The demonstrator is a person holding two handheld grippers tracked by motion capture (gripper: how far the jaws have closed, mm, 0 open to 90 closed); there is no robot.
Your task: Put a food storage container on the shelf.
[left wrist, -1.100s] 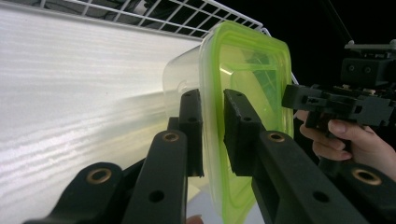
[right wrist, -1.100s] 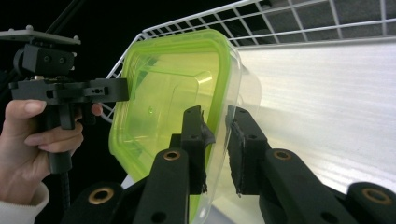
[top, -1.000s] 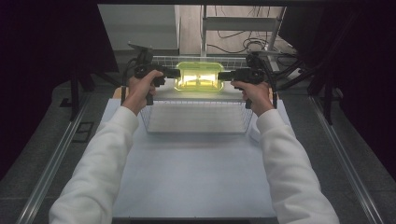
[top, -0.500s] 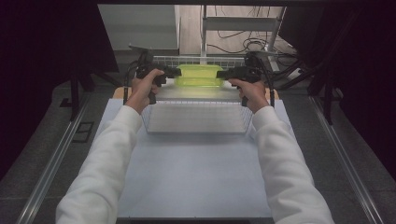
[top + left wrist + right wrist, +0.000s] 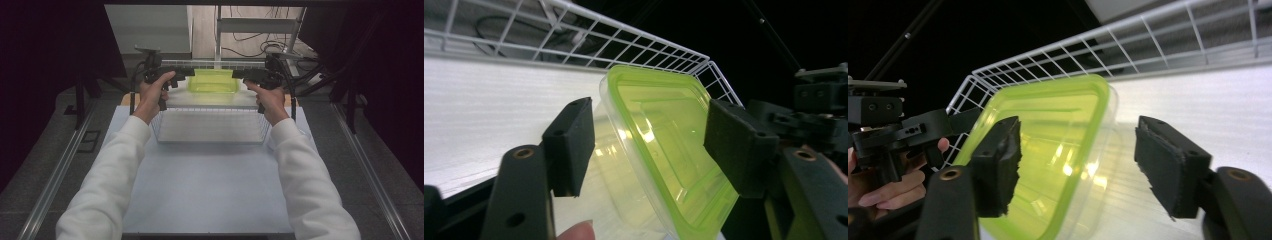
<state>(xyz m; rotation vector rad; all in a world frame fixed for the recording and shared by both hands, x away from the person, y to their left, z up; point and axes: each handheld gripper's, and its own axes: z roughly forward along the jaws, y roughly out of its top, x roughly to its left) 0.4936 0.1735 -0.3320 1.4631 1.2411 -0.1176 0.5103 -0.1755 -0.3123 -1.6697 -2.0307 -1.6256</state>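
Fingers [image 5: 574, 145] of both grippers, just opened, flank a clear, green-lidded plastic container [image 5: 664, 150] without pressing.

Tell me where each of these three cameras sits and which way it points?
High view: above the person's side, facing forward and down on the table; both sleeves, left gripper and right gripper show.
Left gripper view: rides the left gripper, looking between its open fingers at the green-lidded container.
Right gripper view: rides the right gripper, facing the same container from its other end; the other hand shows.
Both gripper views share the container and the wire basket.
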